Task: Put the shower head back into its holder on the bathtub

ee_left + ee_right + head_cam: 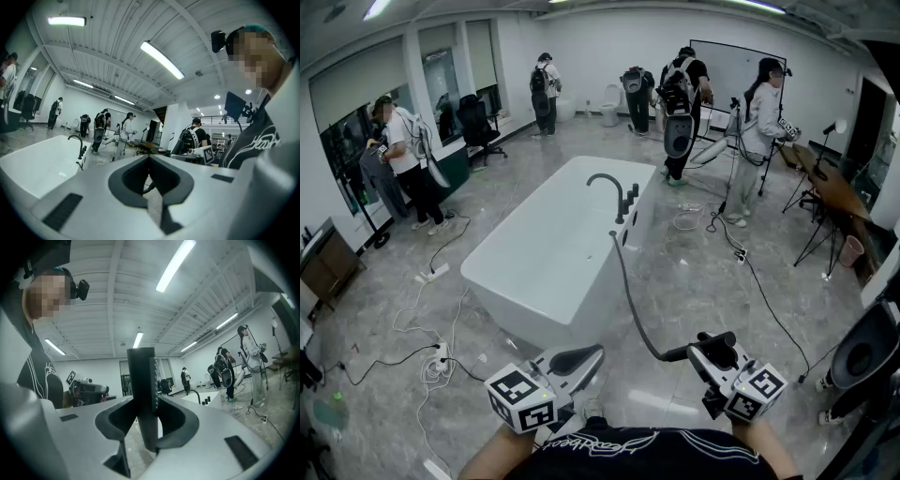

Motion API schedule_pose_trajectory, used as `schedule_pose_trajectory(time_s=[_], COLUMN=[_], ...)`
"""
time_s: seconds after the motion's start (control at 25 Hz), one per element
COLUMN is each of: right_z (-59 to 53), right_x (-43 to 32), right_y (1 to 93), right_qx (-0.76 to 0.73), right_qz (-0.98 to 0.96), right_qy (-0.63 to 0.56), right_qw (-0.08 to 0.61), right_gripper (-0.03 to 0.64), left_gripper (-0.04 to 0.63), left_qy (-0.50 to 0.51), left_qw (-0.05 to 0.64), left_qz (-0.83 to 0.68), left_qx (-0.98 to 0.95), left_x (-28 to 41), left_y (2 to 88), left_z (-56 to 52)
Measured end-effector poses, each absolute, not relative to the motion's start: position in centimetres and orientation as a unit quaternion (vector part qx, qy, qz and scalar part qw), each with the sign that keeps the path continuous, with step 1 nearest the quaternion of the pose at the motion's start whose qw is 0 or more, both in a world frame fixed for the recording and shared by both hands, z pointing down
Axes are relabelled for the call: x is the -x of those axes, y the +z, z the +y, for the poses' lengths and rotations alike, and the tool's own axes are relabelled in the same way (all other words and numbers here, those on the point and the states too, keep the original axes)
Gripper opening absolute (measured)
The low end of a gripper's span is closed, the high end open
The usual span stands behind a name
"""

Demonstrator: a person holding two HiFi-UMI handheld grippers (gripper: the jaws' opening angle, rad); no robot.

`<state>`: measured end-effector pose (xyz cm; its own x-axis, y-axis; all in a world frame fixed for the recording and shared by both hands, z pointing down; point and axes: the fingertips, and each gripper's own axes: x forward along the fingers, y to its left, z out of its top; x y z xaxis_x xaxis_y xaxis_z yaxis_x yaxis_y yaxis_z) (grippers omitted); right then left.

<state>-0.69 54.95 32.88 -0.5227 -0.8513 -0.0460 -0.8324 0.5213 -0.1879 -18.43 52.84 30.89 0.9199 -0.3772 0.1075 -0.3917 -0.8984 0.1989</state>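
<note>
The white bathtub (551, 317) stands in the middle of the room, with a black arched faucet (613, 191) on its right rim. A dark hose (628, 300) runs from that rim down to the black shower head (713, 345), which my right gripper (709, 351) is shut on, low at the right. In the right gripper view the shower head (142, 390) stands upright between the pads. My left gripper (582, 358) is shut and holds nothing; its tips meet in the left gripper view (150, 157). Both grippers are well short of the tub's near end.
Several people stand around the room, by the far wall and at the left window. Cables and a power strip (441, 354) lie on the floor left of the tub. Tripods and a long table (830, 183) stand at the right. A toilet (609, 103) is at the back.
</note>
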Motion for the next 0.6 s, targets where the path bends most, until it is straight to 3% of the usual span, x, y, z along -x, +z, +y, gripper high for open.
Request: schedule_pose_trajectory(time_s=[0.6], right_z=[54.35], right_x=[0.36], right_y=[32.35], right_qx=[0.478], right_qz=[0.872], right_qy=[-0.063], right_qw=[0.080], right_gripper=[0.138], left_gripper=[0.005], left_qy=[0.042], left_qw=[0.107], left_qz=[-0.196], left_qx=[-0.974], left_x=[17.80], left_y=[30.82], left_z=[52.06])
